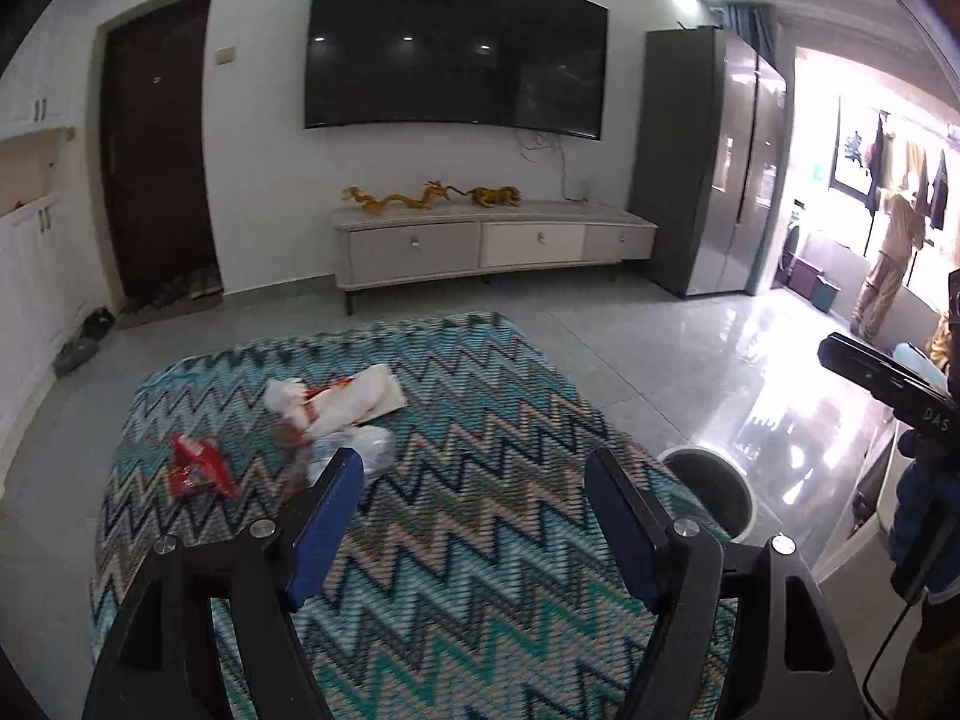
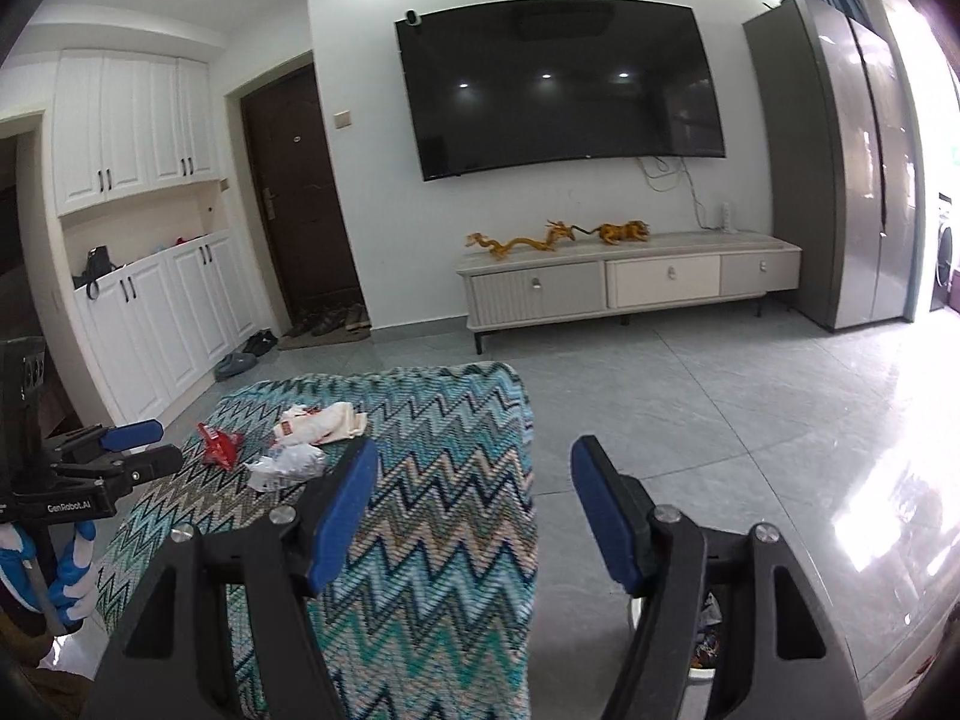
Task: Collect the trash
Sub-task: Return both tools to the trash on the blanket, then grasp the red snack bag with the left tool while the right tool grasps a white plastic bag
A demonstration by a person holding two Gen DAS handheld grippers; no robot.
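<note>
Trash lies on a table covered with a zigzag cloth [image 1: 480, 420]: a red wrapper [image 1: 198, 465], a white and red paper bag [image 1: 345, 399] and a crumpled clear plastic piece [image 1: 354, 450]. The same items show in the right wrist view: the red wrapper [image 2: 219, 446], the paper bag [image 2: 318, 423], the plastic piece [image 2: 285, 465]. My left gripper [image 1: 474, 468] is open and empty above the cloth, right of the trash. My right gripper [image 2: 474, 456] is open and empty over the table's right edge. A white round bin [image 1: 711, 489] stands on the floor right of the table.
A TV cabinet [image 1: 492, 240] stands against the far wall under a wall TV [image 1: 456, 48]. A tall grey fridge [image 1: 708, 168] is at the right. White cupboards [image 2: 150, 300] and shoes are at the left. A person [image 1: 888, 264] stands at the far right.
</note>
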